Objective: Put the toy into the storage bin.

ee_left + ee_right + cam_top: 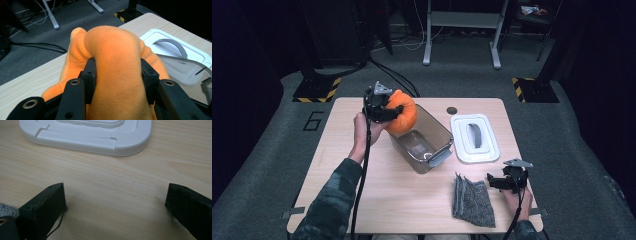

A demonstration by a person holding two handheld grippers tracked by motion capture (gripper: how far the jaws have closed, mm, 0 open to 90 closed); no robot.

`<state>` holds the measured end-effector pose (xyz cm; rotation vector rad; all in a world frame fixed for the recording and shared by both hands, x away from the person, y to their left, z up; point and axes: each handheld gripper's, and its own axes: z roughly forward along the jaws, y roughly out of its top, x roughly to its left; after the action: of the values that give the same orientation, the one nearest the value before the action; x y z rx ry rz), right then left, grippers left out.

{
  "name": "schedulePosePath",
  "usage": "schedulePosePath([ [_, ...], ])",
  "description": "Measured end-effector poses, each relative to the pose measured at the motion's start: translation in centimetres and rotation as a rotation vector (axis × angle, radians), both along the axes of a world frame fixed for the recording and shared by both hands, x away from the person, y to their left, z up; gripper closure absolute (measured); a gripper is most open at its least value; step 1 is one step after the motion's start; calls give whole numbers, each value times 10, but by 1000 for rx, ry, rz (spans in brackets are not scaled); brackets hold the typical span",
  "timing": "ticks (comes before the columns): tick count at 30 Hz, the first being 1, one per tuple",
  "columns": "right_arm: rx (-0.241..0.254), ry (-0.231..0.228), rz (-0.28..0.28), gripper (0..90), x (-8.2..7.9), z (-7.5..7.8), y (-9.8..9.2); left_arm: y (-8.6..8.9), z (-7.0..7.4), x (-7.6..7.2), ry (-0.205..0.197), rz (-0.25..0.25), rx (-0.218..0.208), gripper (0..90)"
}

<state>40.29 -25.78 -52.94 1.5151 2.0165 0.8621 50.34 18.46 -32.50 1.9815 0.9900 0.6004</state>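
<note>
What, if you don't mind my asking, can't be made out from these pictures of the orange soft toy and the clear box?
- Orange soft toy: overall shape unclear; left gripper covers it in the high view, and the left gripper view is too close.
- Clear box: far end hidden behind the toy in the high view.
- White lid: cut off by the top edge in the right gripper view.

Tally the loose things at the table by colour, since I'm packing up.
Orange: 1, plush pumpkin
Clear: 1, storage container
White: 1, container lid
Grey: 1, folded cloth
Total: 4
</note>
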Motion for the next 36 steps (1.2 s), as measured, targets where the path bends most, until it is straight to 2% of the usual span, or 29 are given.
schedulePosePath([
  [11,0,0,0,22,0,0,0,-21,-16,3,39,-28,-26,579],
  [17,-1,0,0,22,0,0,0,-23,-28,7,66,-42,-7,573],
  [24,-1,-1,0,22,0,0,0,-26,-41,10,82,-45,-15,564],
  [26,-1,-1,0,22,0,0,0,-27,-44,11,91,-55,-1,556],
  [32,0,-1,0,22,0,0,0,-28,-52,14,107,-49,1,539],
  [33,-1,-1,0,22,0,0,0,-29,-53,15,109,-42,-9,538],
  [36,-1,-1,0,23,0,0,0,-28,-57,17,119,-44,4,526],
])
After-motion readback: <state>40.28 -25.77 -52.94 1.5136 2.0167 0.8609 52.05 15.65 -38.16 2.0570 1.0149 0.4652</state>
